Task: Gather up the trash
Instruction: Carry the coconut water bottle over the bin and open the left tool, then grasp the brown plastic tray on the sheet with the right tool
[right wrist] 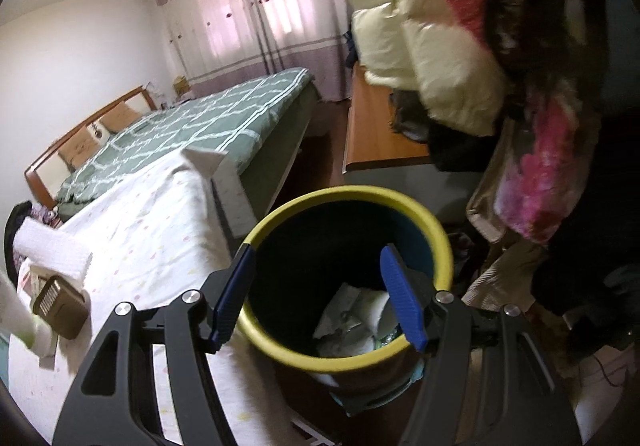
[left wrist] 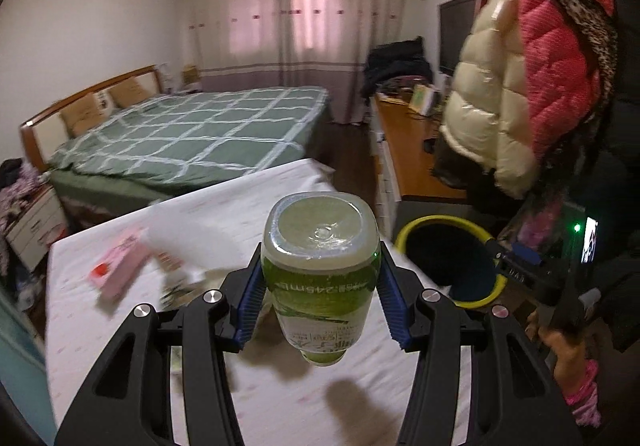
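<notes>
My left gripper (left wrist: 320, 252) is shut on a green plastic drink bottle (left wrist: 320, 286), its blue pads pressing on both sides. The bottle's clear base faces the camera, and it hangs above the white-clothed table (left wrist: 208, 213). A dark trash bin with a yellow rim (left wrist: 440, 219) stands just right of the table's edge. In the right wrist view my right gripper (right wrist: 318, 286) hovers open over that bin (right wrist: 352, 191), with nothing between its pads. Crumpled white trash (right wrist: 352, 310) lies at the bin's bottom. A pink box (left wrist: 120, 266) and wrappers (left wrist: 176, 274) lie on the table.
A brown box (right wrist: 60, 306) and a white roll (right wrist: 52, 250) sit at the table's left. Padded jackets (left wrist: 520, 85) hang close above the bin. A green checked bed (left wrist: 192, 133) lies beyond the table, and a wooden desk (left wrist: 408, 149) stands behind the bin.
</notes>
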